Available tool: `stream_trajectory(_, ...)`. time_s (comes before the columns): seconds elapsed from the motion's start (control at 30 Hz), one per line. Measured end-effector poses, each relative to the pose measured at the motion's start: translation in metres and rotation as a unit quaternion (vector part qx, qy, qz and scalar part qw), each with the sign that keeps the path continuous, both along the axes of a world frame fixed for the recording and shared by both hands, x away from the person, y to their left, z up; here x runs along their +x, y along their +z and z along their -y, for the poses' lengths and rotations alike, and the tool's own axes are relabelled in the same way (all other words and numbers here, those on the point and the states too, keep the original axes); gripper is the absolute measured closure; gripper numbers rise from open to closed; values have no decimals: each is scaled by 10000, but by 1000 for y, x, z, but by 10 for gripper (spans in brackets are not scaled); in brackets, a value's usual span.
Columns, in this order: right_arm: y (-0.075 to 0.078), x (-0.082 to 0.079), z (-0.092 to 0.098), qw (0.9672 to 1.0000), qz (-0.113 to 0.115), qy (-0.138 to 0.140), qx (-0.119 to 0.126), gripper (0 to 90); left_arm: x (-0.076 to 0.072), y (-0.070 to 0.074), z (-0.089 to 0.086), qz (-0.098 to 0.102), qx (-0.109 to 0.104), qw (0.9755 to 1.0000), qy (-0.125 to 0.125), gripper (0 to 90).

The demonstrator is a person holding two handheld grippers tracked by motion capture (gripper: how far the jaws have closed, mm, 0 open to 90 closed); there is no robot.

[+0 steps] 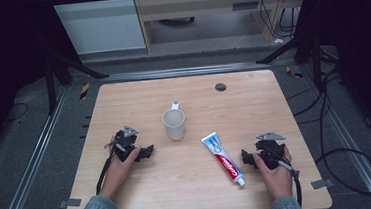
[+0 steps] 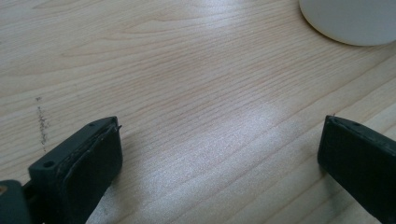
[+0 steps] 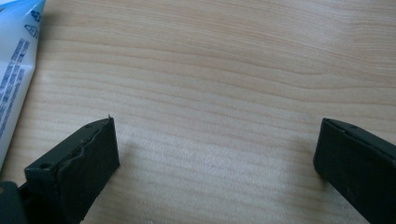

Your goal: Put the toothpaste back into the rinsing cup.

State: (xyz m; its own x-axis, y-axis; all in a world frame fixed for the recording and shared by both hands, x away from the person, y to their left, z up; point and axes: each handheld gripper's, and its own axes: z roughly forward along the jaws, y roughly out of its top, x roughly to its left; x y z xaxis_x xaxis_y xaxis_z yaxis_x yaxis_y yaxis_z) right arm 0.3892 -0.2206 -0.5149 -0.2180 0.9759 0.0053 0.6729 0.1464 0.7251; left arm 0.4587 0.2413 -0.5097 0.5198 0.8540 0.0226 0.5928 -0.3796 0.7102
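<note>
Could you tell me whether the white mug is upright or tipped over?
Upright: the mug stands on its base, its round mouth facing up.

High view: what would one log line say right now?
left claw: open, empty | right claw: open, empty | toothpaste tube: flat | mug: upright

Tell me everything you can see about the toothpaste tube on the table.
The toothpaste tube lies flat on the wooden table, aslant, with its small white cap toward the person and its flat crimped end toward the white mug. It looks like soft plastic, white with blue and red print. Nothing grips it; the right tool sits beside it, open.
</note>
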Motion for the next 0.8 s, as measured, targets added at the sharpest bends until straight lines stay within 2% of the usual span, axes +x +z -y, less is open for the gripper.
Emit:
stream_trajectory(0.27,0,1,0,10000,11,-54,-12,6,0,0,0,-1,-2,10000,-1,0)
stream_trajectory(0.33,3,2,1,10000,-73,-43,-32,59,0,0,0,-1,-3,10000,0,0)
stream_trajectory(0.4,5,2,2,9999,-108,-24,-30,75,0,0,0,-1,-3,10000,-2,0)
stream_trajectory(0.43,13,1,2,9999,-106,60,23,61,0,0,0,-2,-2,10000,-2,0)
stream_trajectory(0.47,13,1,2,9999,-106,60,23,61,0,0,0,-2,-2,10000,-2,0)
stream_trajectory(0.5,18,0,2,9998,-114,148,-18,80,0,0,0,-3,-4,10000,-3,0)
stream_trajectory(0.53,31,-3,-1,9996,-131,235,-30,104,0,0,0,-2,-3,10000,-2,0)
stream_trajectory(0.57,31,-3,-1,9996,-131,235,-30,104,0,0,0,-2,-3,10000,-2,0)
stream_trajectory(0.6,37,-4,-2,9994,-150,301,0,114,0,0,0,-2,-2,10000,-1,0)
stream_trajectory(0.63,50,-7,-8,9987,-269,369,-224,131,0,0,0,-3,-3,10000,-2,0)
stream_trajectory(0.67,57,-9,-12,9983,-243,389,-354,153,0,0,0,-3,-4,10000,-2,0)
stream_trajectory(0.8,73,-15,-27,9951,-396,692,-579,185,1,0,0,-7,-6,10000,-4,0)
